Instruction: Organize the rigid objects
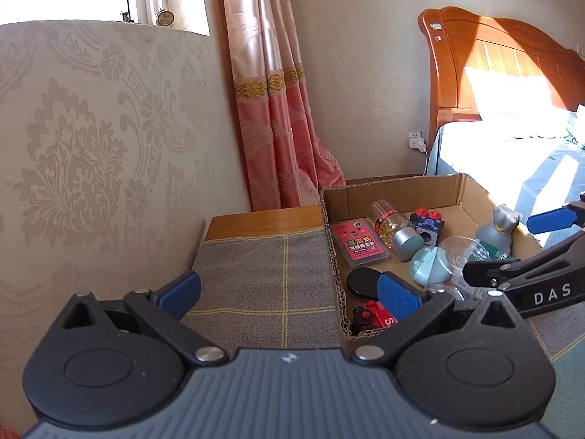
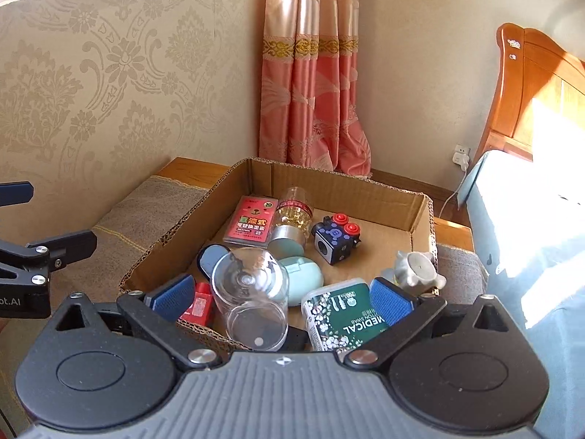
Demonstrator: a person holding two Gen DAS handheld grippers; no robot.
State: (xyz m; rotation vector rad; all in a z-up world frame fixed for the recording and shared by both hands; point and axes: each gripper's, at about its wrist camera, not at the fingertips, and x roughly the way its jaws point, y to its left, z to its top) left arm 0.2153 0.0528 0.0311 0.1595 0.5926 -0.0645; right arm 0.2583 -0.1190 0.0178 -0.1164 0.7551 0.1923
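Note:
A shallow cardboard box (image 2: pixel 351 194) (image 1: pixel 402 186) holds several objects: a red card pack (image 2: pixel 252 221) (image 1: pixel 360 245), a clear bottle with a metal cap (image 2: pixel 292 219), a dark cube toy with red buttons (image 2: pixel 336 237) (image 1: pixel 426 226), a mint case (image 2: pixel 303 280), a clear plastic cup (image 2: pixel 252 303) on its side, a green cotton swab box (image 2: pixel 342 314), a grey figurine (image 2: pixel 416 270) (image 1: pixel 501 225) and a red item (image 2: pixel 199 305). My right gripper (image 2: pixel 281 298) is open and empty over the box's near edge. My left gripper (image 1: pixel 289 291) is open and empty beside the box's left wall.
The box sits on a grey checked cloth (image 1: pixel 263 281) over a wooden bedside table (image 1: pixel 263 219). A patterned padded panel (image 1: pixel 91 146) stands to the left, a pink curtain (image 2: pixel 314 91) behind, and a bed with a wooden headboard (image 1: pixel 493 69) to the right.

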